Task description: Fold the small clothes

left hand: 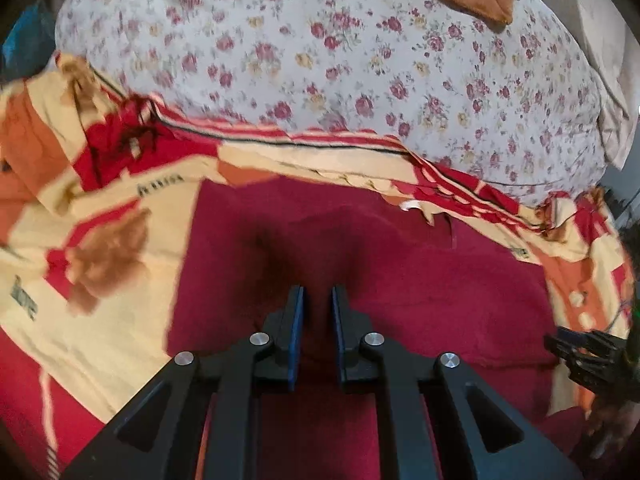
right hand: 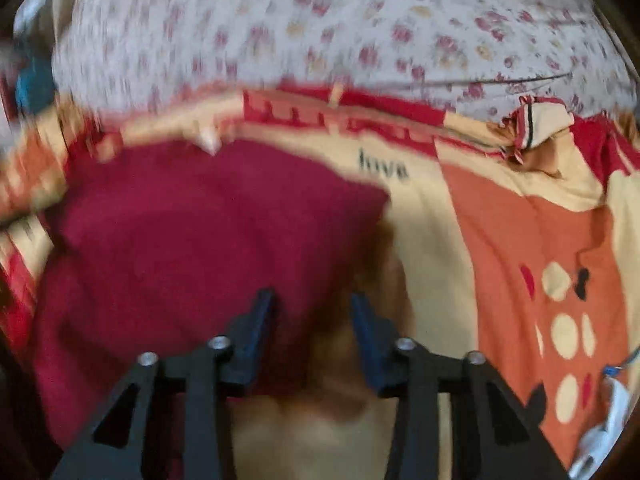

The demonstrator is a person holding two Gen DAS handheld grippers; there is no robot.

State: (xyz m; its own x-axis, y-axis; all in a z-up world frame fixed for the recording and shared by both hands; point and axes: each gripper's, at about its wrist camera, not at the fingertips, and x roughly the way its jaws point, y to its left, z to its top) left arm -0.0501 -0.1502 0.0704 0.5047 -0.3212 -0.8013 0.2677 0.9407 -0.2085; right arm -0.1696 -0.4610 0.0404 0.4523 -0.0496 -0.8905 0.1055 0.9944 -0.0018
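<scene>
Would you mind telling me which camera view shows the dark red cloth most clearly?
The left wrist view: the dark red cloth is sharp there, with its top and left edges visible against the patterned sheet. The right wrist view shows the cloth too, but blurred.

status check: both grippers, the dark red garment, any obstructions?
Left gripper shut on dark red cloth garment. Right gripper open over its edge, frame blurred. Garment flat on patterned yellow-orange bedspread. Nothing in the way.
</scene>
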